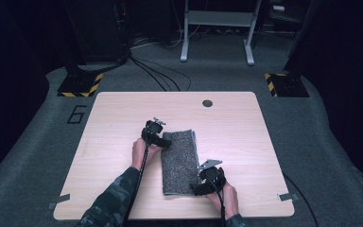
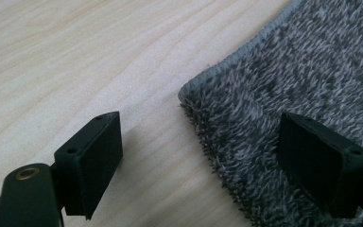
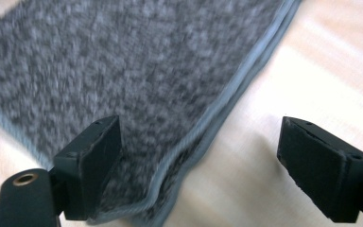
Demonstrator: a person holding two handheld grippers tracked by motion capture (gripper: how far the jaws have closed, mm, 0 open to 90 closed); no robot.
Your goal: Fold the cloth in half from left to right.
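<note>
Folded grey towel (image 1: 179, 163) lies mid-table (image 1: 123, 118); left gripper (image 1: 163, 141) at its far-left corner & right gripper (image 1: 203, 188) at near-right edge, both w/ jaws released; cable hole (image 1: 207, 103) beyond.

One grey fluffy folded towel (image 1: 178, 163) lies on one light wooden table (image 1: 113, 123), between the two black hand-held grippers: the left gripper (image 1: 163, 140) at its far corner and the right gripper (image 1: 197, 188) at its near corner. Beyond the grippers are one dark round hole (image 1: 207, 103) and two yellow-black striped bases (image 1: 80, 85).
</note>
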